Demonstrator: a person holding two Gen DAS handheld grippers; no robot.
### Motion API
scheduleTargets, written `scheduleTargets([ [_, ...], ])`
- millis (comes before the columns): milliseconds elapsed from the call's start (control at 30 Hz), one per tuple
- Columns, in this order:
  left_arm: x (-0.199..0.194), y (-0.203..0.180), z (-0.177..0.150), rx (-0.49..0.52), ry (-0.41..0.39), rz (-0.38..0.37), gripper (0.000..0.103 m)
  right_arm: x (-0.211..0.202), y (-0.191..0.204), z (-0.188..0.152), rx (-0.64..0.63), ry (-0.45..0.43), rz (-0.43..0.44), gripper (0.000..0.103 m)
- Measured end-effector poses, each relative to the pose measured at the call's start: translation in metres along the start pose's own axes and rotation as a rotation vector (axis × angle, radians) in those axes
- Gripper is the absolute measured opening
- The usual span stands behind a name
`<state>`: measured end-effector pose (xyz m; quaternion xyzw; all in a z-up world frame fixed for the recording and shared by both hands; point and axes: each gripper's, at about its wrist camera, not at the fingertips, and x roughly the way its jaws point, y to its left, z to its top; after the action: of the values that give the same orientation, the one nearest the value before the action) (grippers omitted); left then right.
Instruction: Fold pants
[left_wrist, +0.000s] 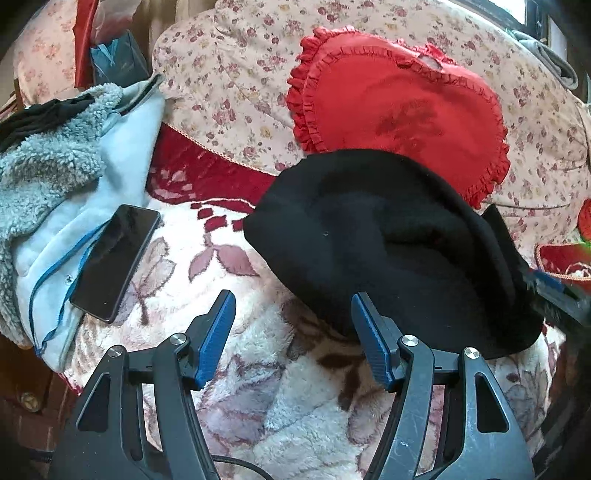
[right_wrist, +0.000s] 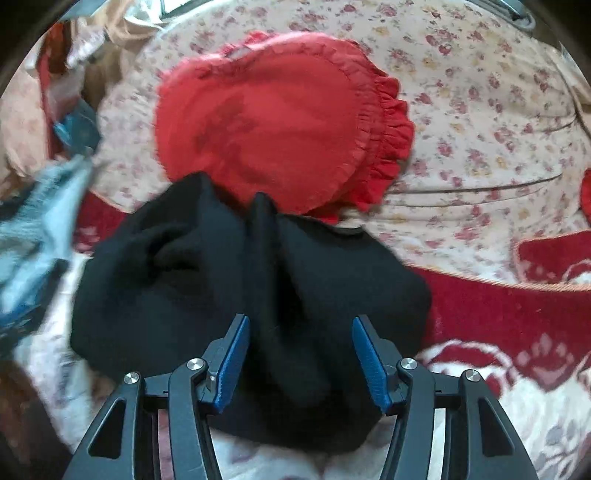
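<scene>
The fleece blanket (left_wrist: 258, 369) covers the bed. On it, just below the red heart pillow (left_wrist: 399, 110), the black pants (left_wrist: 388, 251) lie bunched. The left gripper (left_wrist: 293, 317) hovers open beside the pants; the right gripper (right_wrist: 301, 339) stands open above them, holding nothing.

The pants (left_wrist: 388, 251) are plain black. At twelve o'clock from them the heart-shaped cushion (left_wrist: 399, 107) is red with a frilled edge, lying on a cream quilt (left_wrist: 229, 70) sprigged with small dark-red flowers. The fleecy blanket (left_wrist: 280, 387) is cream with mauve leaves and a crimson border. The phone (left_wrist: 114, 262) is glossy black, the jacket (left_wrist: 66, 184) pale blue. The tongs' pads (left_wrist: 218, 339) are blue.
</scene>
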<state>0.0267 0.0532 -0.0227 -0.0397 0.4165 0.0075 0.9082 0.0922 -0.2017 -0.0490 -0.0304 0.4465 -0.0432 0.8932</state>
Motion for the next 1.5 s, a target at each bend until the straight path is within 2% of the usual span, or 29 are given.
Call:
scheduleTargets([
  [33,0.003,-0.002,0.000,0.003,0.006,0.001,0.065,0.007,-0.004,0.006,-0.007,-0.006,-0.033,0.055],
  [167,0.013,-0.005,0.002,0.007,0.023,0.006,0.065,0.042,-0.025,0.036,0.028,0.010,-0.077,0.055],
  [267,0.017,-0.005,0.003,0.004,0.031,0.011,0.065,0.071,-0.039,0.054,0.050,0.050,-0.054,0.055],
  [367,0.020,0.002,0.004,-0.014,0.041,0.007,0.065,0.064,-0.049,0.057,0.076,0.050,-0.022,0.055],
  [467,0.022,0.011,0.006,-0.059,0.048,-0.009,0.065,0.033,-0.063,0.046,0.117,0.001,-0.001,0.055],
  [567,0.027,0.019,0.008,-0.112,0.065,-0.035,0.065,0.010,-0.071,0.031,0.133,0.002,0.015,0.055],
  [700,0.033,0.020,0.005,-0.122,0.087,-0.035,0.065,-0.012,-0.079,0.010,0.160,-0.014,0.021,0.055],
  [767,0.035,0.019,0.005,-0.121,0.094,-0.033,0.065,-0.017,-0.079,0.002,0.186,0.000,0.055,0.055],
  [900,0.034,0.027,0.007,-0.186,0.087,-0.071,0.065,-0.028,-0.062,-0.013,0.167,0.000,0.143,0.055],
  [933,0.037,0.029,0.009,-0.193,0.092,-0.073,0.065,-0.027,-0.057,-0.017,0.149,0.008,0.139,0.055],
  [1033,0.041,0.036,0.010,-0.213,0.111,-0.075,0.065,-0.014,-0.048,-0.029,0.076,0.074,0.043,0.055],
  [1067,0.042,0.038,0.009,-0.220,0.112,-0.073,0.065,-0.010,-0.049,-0.032,0.075,0.084,0.043,0.055],
  [1133,0.043,0.043,0.008,-0.235,0.118,-0.067,0.065,-0.005,-0.060,-0.037,0.116,0.093,0.041,0.055],
  [1200,0.044,0.045,0.006,-0.241,0.119,-0.066,0.065,-0.007,-0.077,-0.041,0.158,0.099,-0.024,0.055],
  [1233,0.045,0.046,0.006,-0.243,0.121,-0.065,0.065,-0.007,-0.085,-0.043,0.189,0.102,-0.031,0.055],
  [1300,0.050,0.046,0.006,-0.252,0.134,-0.076,0.065,-0.007,-0.095,-0.047,0.246,0.110,-0.018,0.055],
  [1400,0.055,0.043,0.010,-0.271,0.136,-0.096,0.068,-0.008,-0.090,-0.047,0.240,0.098,-0.015,0.055],
  [1500,0.068,0.036,0.014,-0.259,0.147,-0.090,0.072,-0.003,-0.079,-0.039,0.237,0.075,0.030,0.055],
])
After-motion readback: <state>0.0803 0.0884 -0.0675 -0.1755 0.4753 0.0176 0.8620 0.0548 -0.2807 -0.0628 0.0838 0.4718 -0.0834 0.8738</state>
